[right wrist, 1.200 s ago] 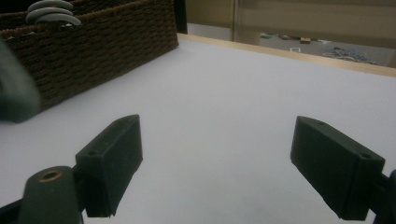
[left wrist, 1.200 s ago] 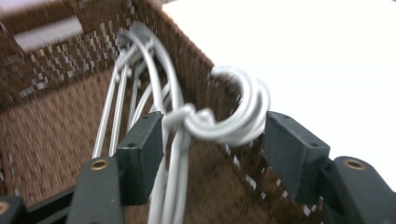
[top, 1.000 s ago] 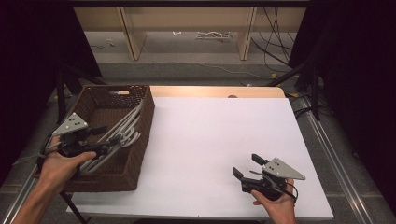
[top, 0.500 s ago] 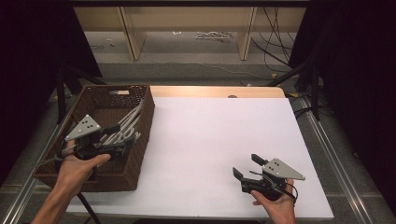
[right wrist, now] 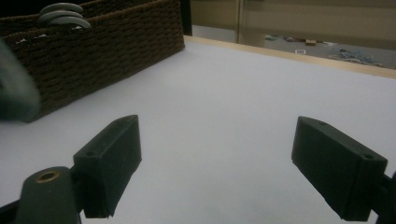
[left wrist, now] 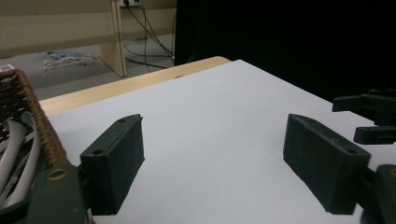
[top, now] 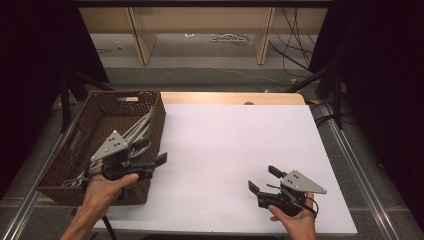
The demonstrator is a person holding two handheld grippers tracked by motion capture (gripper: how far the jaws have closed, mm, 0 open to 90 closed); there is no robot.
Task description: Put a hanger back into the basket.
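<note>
A brown wicker basket point(top: 80, 150) stands on the left of the white table point(top: 240, 140) and holds several grey hanger-like pieces point(top: 142, 125). My left gripper point(top: 152, 152) hovers at the basket's right rim, open, with nothing between its jaws, which point out over the table. Its own view has the basket rim point(left wrist: 32, 112) and the grey pieces point(left wrist: 16, 140) at the left, and the gripper point(left wrist: 217, 154) over bare white surface. My right gripper point(top: 263, 180) is low over the table's front right, open and empty. From there the gripper point(right wrist: 217, 163) faces the basket point(right wrist: 93, 51).
A wooden strip point(top: 230, 98) runs along the table's far edge. Beyond it are shelf legs and loose cables on the floor point(top: 227, 37). Metal rails point(top: 360, 170) flank the table. The other gripper point(left wrist: 373, 116) appears far right in the left gripper view.
My left gripper has moved right and toward the front, from above the basket's inside to its right rim, jaws now over the table. The right gripper has stayed put.
</note>
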